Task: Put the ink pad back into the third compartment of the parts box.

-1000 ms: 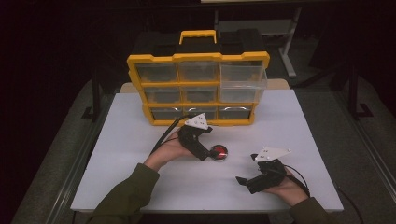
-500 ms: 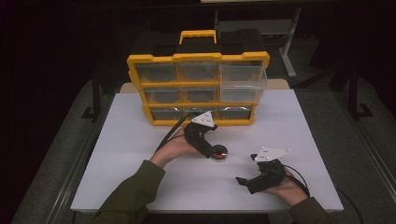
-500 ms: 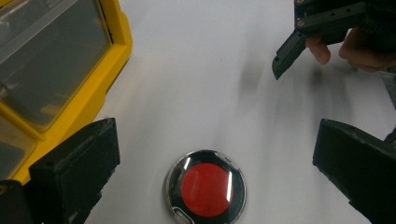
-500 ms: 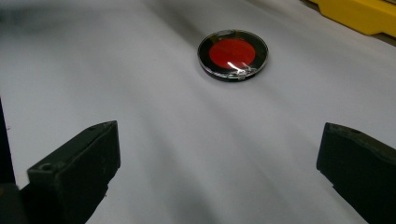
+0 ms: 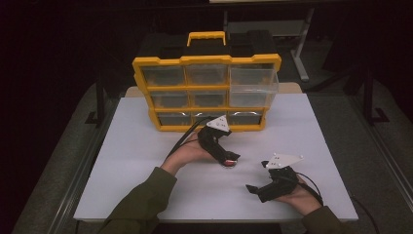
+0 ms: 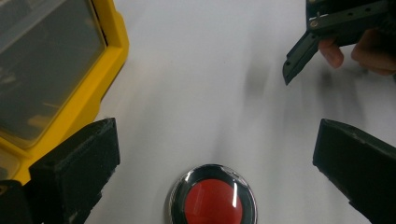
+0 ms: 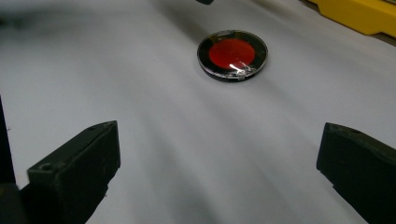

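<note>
Red disc (image 7: 232, 55): glossy, chrome-like rim, perhaps glass-topped. Table (image 5: 146, 146): matt white. Organizer (image 5: 207, 92): yellow plastic.

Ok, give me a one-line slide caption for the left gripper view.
Open left tongs hover over a red disc on the white table, beside the yellow drawer organizer.

The left claw (image 5: 233, 158) is positioned directly over a small red disc (image 5: 228, 163) at the centre of the white counter (image 5: 146, 165). The right claw (image 5: 253, 189) rests near the front edge, pointing left. A yellow drawer organizer (image 5: 207, 92) stands upright at the rear.
</note>
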The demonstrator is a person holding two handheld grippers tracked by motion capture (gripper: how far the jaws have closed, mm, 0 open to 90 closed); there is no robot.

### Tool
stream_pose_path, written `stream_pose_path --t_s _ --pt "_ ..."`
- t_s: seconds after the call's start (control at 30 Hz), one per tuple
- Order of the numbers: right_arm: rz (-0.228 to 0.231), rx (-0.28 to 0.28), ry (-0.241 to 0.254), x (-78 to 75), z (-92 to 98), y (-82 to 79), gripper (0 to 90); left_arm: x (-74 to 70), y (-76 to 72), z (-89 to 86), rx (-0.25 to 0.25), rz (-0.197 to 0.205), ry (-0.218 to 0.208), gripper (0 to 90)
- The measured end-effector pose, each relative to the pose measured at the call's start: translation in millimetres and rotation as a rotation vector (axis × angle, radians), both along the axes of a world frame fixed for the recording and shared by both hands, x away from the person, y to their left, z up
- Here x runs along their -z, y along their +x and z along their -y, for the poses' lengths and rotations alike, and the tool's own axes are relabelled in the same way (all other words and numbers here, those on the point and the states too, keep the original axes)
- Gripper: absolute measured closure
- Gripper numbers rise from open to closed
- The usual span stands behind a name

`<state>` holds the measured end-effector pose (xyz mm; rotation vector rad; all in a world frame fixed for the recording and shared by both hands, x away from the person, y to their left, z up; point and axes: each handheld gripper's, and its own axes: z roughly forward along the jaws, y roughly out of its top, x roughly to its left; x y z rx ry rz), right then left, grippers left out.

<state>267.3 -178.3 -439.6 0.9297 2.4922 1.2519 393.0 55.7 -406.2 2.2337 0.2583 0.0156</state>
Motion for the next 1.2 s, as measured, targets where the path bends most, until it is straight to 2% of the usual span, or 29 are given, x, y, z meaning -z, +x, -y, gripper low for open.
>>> stream_pose_path --t_s 0.33,0.47,0.73,1.0,1.07,1.2 --pt "-0.001 0.000 0.003 0.3 0.5 0.1 0.0 13.3 2.9 9.8 0.014 -0.028 0.072 0.1" --pt "-0.002 0.001 0.004 0.3 0.7 0.1 0.0 17.6 2.6 11.2 0.021 -0.024 0.122 0.2" --pt "-0.002 -0.001 0.003 0.4 0.5 -0.1 0.0 22.9 1.6 11.6 0.029 -0.017 0.191 0.2" --pt "-0.002 -0.002 0.001 0.4 0.4 -0.3 0.0 26.0 0.5 12.6 0.039 -0.021 0.224 0.3" --pt "-0.002 -0.003 0.001 0.5 0.4 -0.2 0.0 27.0 0.3 12.7 0.043 -0.025 0.233 5.1" --pt "-0.002 -0.003 0.001 0.5 0.4 -0.2 0.0 28.6 -0.1 13.4 0.047 -0.031 0.245 5.5"
